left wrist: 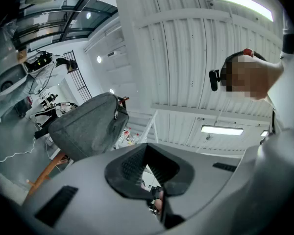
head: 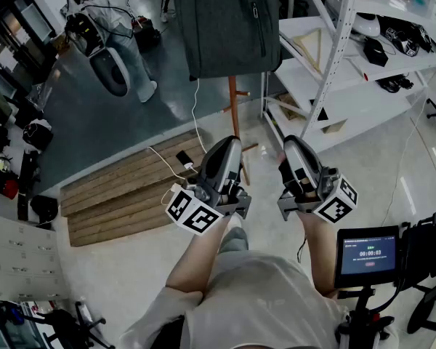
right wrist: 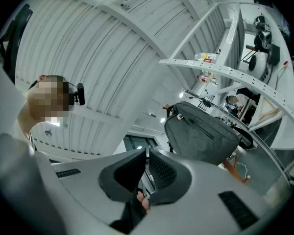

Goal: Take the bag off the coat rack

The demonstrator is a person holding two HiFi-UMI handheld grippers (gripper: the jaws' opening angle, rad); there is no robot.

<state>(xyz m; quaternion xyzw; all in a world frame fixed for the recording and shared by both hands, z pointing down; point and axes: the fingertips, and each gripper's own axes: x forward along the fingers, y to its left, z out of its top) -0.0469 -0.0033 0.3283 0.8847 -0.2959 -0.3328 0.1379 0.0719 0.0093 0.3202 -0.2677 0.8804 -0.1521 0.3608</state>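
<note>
A dark grey bag (head: pixel 229 24) hangs on a wooden coat rack (head: pixel 235 104) at the top middle of the head view. Both grippers are held close to my body, below the bag and apart from it, pointing up at it. My left gripper (head: pixel 229 145) is shut with nothing between its jaws, and so is my right gripper (head: pixel 293 144). The left gripper view has the bag (left wrist: pixel 88 126) up to the left, beyond the shut left gripper (left wrist: pixel 146 150). In the right gripper view the bag (right wrist: pixel 203 133) hangs to the right of the shut right gripper (right wrist: pixel 147 154).
White metal shelving (head: pixel 334 57) with gear on it stands right of the rack. Wooden planks (head: pixel 123 187) and a white cable (head: pixel 196 115) lie on the floor to the left. A person (head: pixel 116 20) stands at the upper left. A camera screen on a stand (head: pixel 367 257) is at the lower right.
</note>
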